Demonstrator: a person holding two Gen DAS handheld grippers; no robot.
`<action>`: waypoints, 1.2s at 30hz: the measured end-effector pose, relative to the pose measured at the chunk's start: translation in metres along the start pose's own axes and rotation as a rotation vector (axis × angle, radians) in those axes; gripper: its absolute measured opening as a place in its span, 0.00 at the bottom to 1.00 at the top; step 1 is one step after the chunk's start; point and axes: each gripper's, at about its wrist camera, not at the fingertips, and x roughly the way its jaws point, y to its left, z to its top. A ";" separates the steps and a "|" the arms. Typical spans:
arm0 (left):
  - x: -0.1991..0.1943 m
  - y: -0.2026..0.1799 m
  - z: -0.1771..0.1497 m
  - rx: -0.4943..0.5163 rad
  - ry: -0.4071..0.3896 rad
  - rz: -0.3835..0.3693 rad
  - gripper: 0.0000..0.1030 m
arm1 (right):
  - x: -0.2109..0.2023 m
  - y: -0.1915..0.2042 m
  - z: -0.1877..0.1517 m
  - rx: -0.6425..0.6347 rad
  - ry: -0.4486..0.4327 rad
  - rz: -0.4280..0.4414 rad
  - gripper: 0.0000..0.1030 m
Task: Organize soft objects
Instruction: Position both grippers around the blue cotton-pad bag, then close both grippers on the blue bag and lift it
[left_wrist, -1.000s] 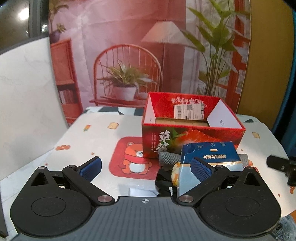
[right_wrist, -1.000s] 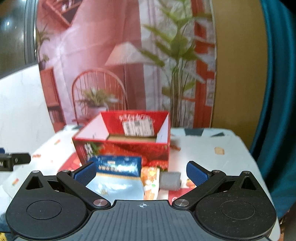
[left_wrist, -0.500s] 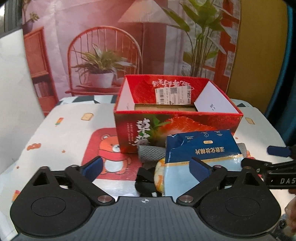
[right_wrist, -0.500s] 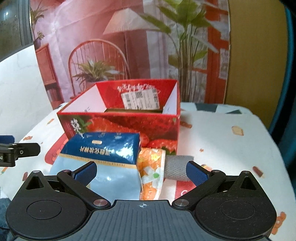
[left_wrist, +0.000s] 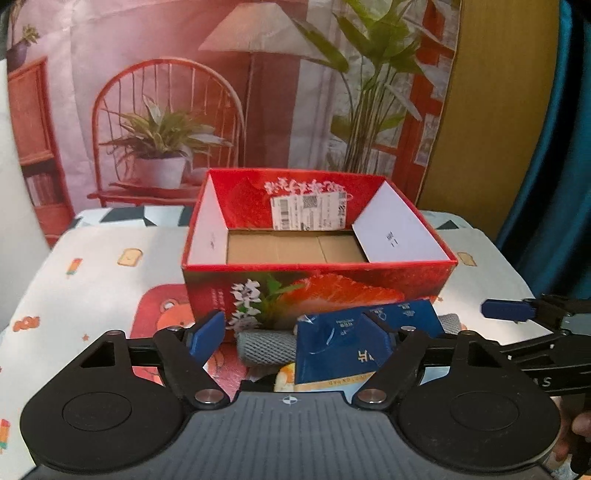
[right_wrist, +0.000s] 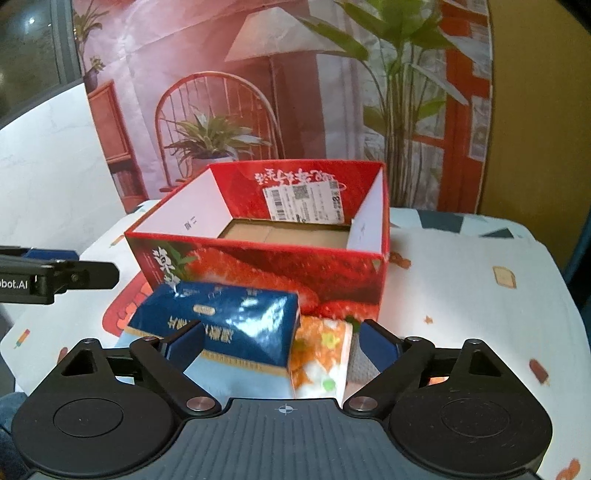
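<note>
The table (left_wrist: 92, 258), under a cartoon-print cloth, carries a red box (left_wrist: 317, 288) with its top open and its cardboard floor bare, so nothing is packed yet. Pressed against the box's near wall is the pile of soft things: a blue pack (right_wrist: 229, 325) on top, an orange floral pack (right_wrist: 321, 354) just beside it on the right, and a grey roll (left_wrist: 266, 343) lying behind them along the box.

The step in hand looks like the first pick, both tools closing in on the pile. The right gripper (right_wrist: 284, 345) straddles the blue pack and the floral pack, its jaws closing with both packs between them; I judge the pads not yet pressing, though the near pad hides the contact. The left gripper (left_wrist: 295, 338) has the grey roll and a corner of the blue pack between its jaws, which are also closing; its right pad overlaps the blue pack, and I cannot tell whether it touches.

Next, each tool should settle on one item, squeeze gently so the wrapping does not slip, lift clear of the box wall, and set the item inside.
</note>
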 end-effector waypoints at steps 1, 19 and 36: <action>0.003 0.001 -0.002 -0.004 0.013 -0.009 0.74 | 0.002 0.001 0.001 -0.006 0.007 0.002 0.82; 0.034 0.017 -0.024 -0.080 0.156 -0.170 0.57 | 0.020 0.004 -0.010 -0.001 0.094 0.062 0.62; 0.057 0.006 -0.034 -0.020 0.209 -0.238 0.52 | 0.031 0.016 -0.016 -0.084 0.154 0.111 0.45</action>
